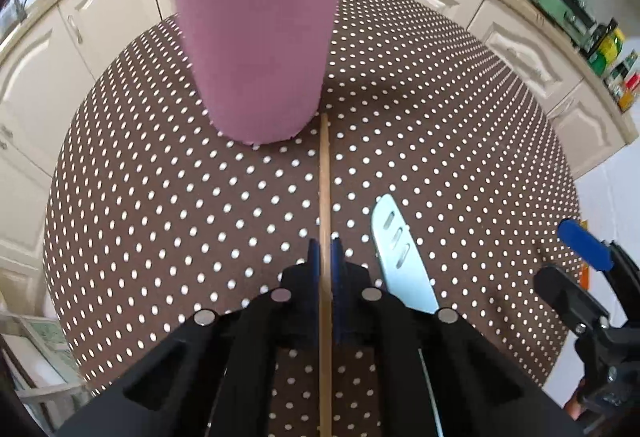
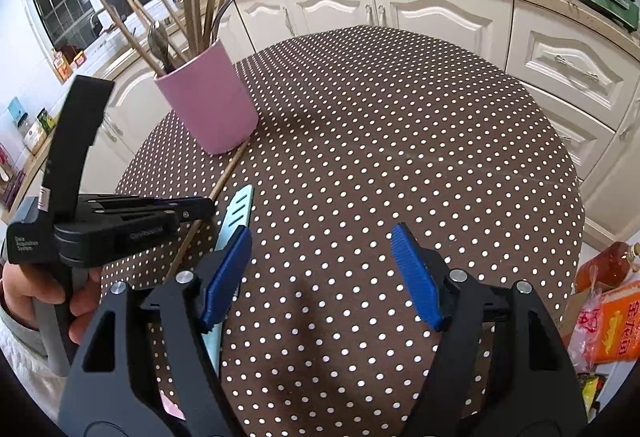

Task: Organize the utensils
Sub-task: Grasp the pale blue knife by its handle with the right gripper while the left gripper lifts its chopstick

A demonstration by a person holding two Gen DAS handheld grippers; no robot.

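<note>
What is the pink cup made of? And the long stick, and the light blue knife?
Pink cup: probably matte plastic or silicone, dull with no shine. Stick: looks like bare wood or bamboo, tan and unpainted. Knife: glossy pale blade, maybe ceramic or coated metal.

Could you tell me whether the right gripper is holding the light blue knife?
No, the right gripper stands open over the tablecloth, with the knife lying beside its left finger.
</note>
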